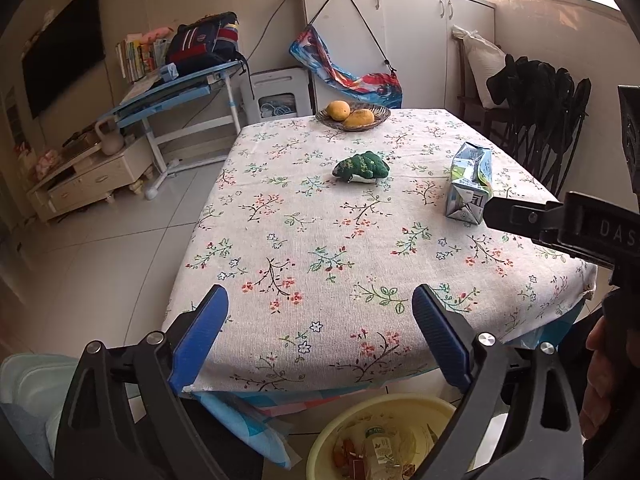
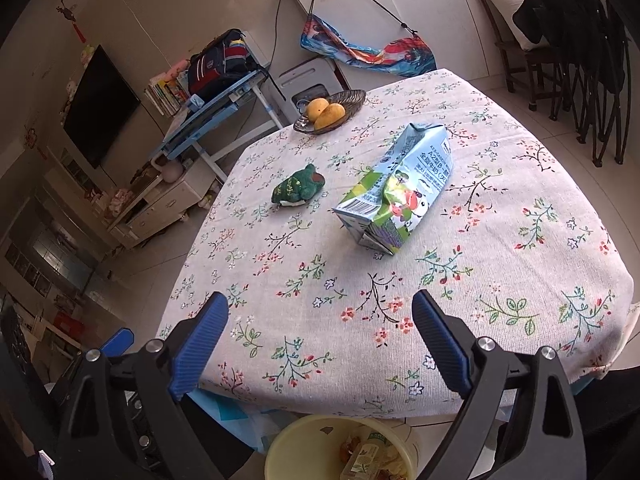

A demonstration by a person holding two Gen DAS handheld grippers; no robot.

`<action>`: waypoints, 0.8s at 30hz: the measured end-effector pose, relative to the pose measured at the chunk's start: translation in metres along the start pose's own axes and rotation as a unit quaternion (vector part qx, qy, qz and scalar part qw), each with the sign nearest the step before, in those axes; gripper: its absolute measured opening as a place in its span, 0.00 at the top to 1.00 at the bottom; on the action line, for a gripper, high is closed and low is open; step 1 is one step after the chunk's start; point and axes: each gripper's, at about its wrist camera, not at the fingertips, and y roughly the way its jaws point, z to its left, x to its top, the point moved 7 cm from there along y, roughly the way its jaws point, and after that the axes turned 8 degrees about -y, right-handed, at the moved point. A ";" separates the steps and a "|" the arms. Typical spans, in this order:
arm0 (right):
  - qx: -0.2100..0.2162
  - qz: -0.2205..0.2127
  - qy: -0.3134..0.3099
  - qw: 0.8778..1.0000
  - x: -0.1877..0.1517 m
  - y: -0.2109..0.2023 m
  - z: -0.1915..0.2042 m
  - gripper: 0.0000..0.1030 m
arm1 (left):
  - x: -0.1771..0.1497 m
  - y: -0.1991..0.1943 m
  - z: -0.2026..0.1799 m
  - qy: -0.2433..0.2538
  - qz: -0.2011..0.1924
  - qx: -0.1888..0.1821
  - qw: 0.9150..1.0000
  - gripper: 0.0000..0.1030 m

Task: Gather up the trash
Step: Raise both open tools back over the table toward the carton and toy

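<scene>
A crumpled pale blue milk carton (image 1: 470, 184) (image 2: 396, 192) lies on the floral tablecloth (image 1: 304, 248) (image 2: 500, 264), right of centre. A green plush frog (image 1: 362, 166) (image 2: 298, 188) rests to its left. Below the table's near edge stands a yellow bin (image 1: 320, 444) (image 2: 280, 452) with a bottle and wrappers inside. My left gripper (image 1: 320, 296) hovers over the near edge, open and empty. My right gripper (image 2: 320, 300) is also open and empty, well short of the carton. Its black body (image 1: 568, 228) shows just right of the carton in the left wrist view.
A dark bowl (image 1: 382, 114) (image 2: 354, 98) with two mangoes sits at the table's far edge. Folding chairs (image 1: 552, 120) (image 2: 592, 60) stand to the right, a blue desk (image 1: 176, 88) with a backpack to the left. A hand (image 1: 600, 360) shows low right.
</scene>
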 end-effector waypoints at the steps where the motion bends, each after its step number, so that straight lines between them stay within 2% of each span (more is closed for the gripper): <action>1: 0.000 0.000 0.003 1.000 0.001 0.002 0.000 0.13 | 0.001 0.002 0.000 -0.001 0.001 0.000 1.000 0.13; 11: -0.009 0.000 0.023 1.000 0.014 0.018 -0.007 0.12 | 0.013 0.017 0.005 -0.012 -0.001 -0.001 1.000 0.12; 24: -0.020 0.000 0.038 0.999 0.034 0.044 -0.019 0.12 | 0.047 0.032 0.004 -0.014 -0.011 -0.011 1.000 0.12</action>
